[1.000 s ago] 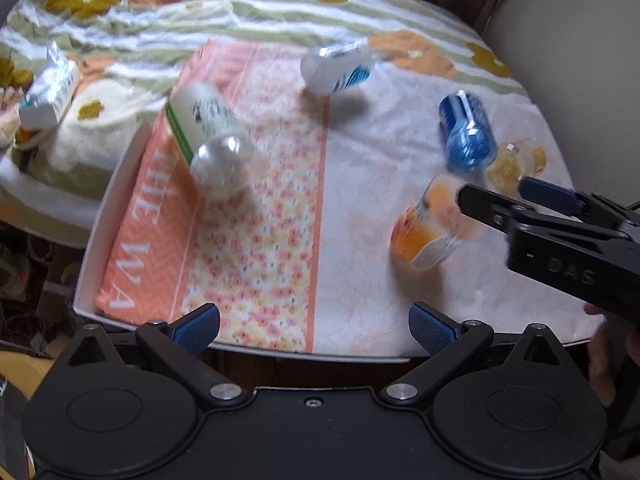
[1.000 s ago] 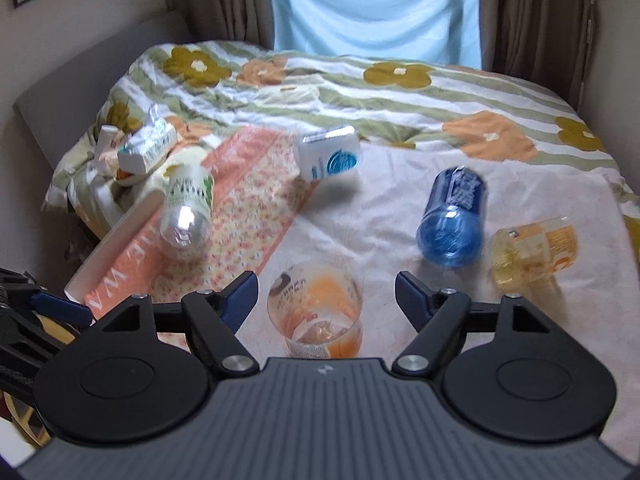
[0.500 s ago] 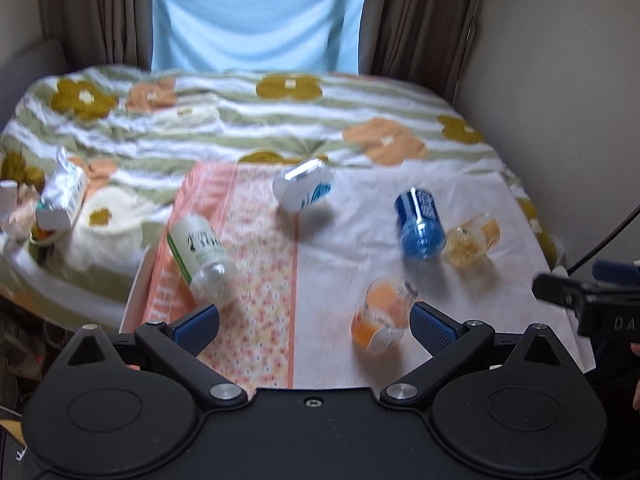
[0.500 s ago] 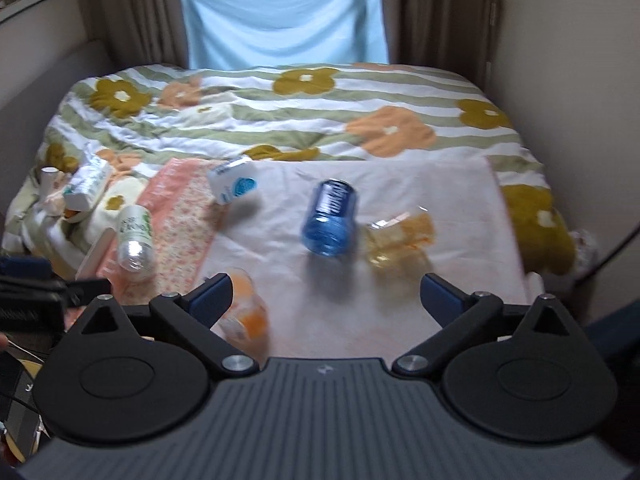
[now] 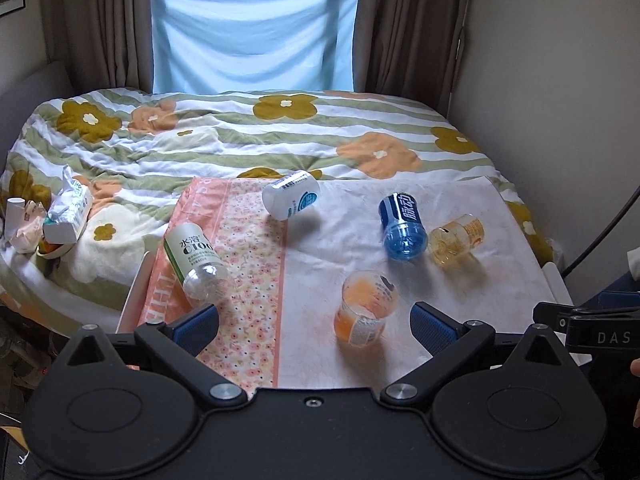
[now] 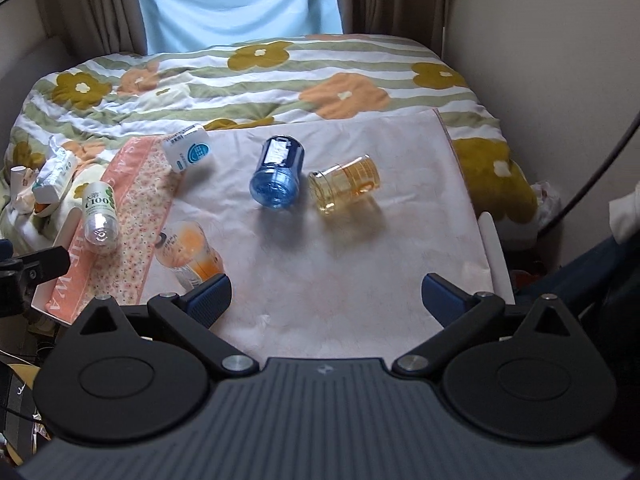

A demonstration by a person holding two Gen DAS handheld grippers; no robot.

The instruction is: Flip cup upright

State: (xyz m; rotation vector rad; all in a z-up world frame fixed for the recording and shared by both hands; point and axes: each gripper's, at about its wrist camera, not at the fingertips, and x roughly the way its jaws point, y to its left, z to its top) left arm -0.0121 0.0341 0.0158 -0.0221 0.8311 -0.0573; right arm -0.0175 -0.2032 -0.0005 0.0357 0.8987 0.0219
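Note:
An orange-tinted clear cup (image 5: 366, 308) stands upright near the front edge of the cloth-covered board (image 5: 500, 280); it also shows in the right wrist view (image 6: 190, 254). A yellow clear cup (image 5: 456, 239) (image 6: 345, 189) lies on its side, next to a blue cup (image 5: 401, 226) (image 6: 278, 178) also on its side. My left gripper (image 5: 315, 322) is open and empty, held back from the board, with the orange cup between its fingertips in view. My right gripper (image 6: 326, 300) is open and empty, above the board's front edge.
A clear bottle with a green label (image 5: 196, 262) and a white container (image 5: 291, 194) lie on the floral cloth (image 5: 248, 280). A tissue pack (image 5: 68, 212) sits on the flowered quilt at the left. A wall (image 5: 560, 100) is close on the right.
Both grippers have pulled back and up from the board. The right gripper has left the orange cup standing upright, and its view has swung right.

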